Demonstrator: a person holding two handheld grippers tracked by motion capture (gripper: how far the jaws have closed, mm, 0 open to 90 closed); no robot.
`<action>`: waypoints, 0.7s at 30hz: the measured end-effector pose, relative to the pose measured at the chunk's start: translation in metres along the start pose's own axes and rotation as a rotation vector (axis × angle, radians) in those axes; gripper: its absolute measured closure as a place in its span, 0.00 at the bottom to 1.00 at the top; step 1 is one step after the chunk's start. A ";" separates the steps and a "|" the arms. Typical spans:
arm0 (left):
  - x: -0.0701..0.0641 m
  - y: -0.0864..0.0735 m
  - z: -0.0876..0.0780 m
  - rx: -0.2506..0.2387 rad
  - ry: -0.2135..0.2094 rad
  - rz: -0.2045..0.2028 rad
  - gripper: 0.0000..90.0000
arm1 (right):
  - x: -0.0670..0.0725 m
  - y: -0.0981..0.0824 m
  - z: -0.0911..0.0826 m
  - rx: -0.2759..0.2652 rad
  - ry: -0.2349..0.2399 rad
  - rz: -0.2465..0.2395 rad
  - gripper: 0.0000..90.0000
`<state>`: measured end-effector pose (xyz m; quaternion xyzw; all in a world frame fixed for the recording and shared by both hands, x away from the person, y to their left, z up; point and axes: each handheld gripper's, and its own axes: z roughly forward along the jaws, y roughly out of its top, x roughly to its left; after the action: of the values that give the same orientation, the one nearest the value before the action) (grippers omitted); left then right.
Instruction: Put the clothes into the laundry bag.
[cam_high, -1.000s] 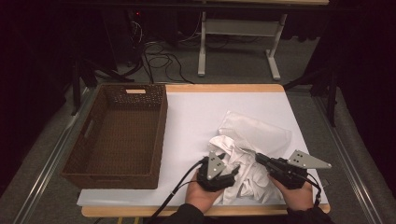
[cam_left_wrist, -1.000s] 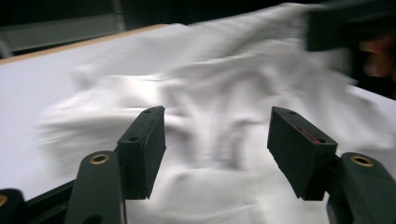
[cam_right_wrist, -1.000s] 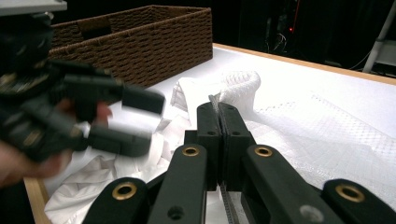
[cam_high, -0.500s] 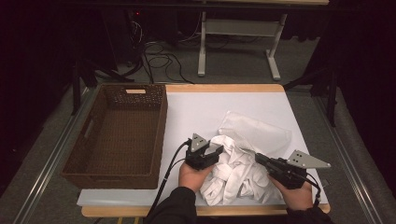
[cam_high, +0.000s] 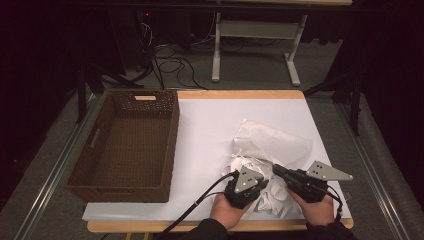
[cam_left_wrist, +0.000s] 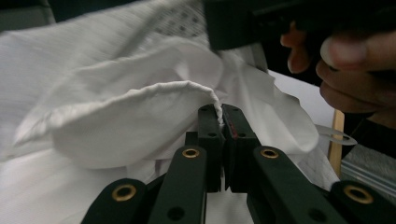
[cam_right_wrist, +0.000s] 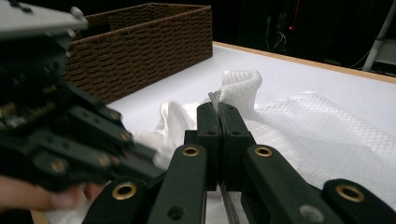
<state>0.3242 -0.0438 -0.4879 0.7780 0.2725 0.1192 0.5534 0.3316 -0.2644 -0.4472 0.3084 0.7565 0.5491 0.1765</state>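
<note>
1. White covering (cam_high: 210, 130) spreads over most of the one wooden table (cam_high: 240, 94), whose pale edge shows along the far side and the near side.
2. Woven dark-brown basket (cam_high: 125, 145), a single rectangular one with a cut-out handle in its far wall, stands on the left part of the table, well apart from the cloth.
3. One mesh bag (cam_high: 272, 142), white and see-through with a fine net pattern, lies flat on the right half of the table, just behind the crumpled cloth and touching it.
4. One white garment (cam_high: 270, 192), soft and heavily wrinkled, is bunched in a heap at the near right of the table between the two hands; in the left gripper view (cam_left_wrist: 121, 121) it shows a rounded, folded hem.
5. Two grippers are at work, one in each hand. The left gripper (cam_left_wrist: 219, 109) has just been closing its jaws, and they now pinch a thin fold of the white garment between the pads.
6. The right gripper (cam_right_wrist: 219, 109) has its jaws clamped tight on a raised edge of the mesh bag, whose netted fabric stands up just beyond the tips.
</note>
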 end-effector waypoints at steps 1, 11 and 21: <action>0.000 0.000 0.005 0.007 0.003 -0.006 0.96 | 0.000 0.000 0.000 0.001 -0.001 0.000 1.00; 0.008 0.006 0.017 -0.008 0.061 -0.074 0.67 | 0.000 0.000 -0.001 0.000 0.009 -0.009 1.00; 0.015 -0.017 -0.035 -0.052 0.120 -0.111 0.41 | 0.000 0.000 -0.002 0.000 0.005 -0.009 1.00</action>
<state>0.3142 -0.0037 -0.4924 0.7386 0.3444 0.1417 0.5619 0.3309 -0.2658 -0.4468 0.3039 0.7583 0.5490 0.1771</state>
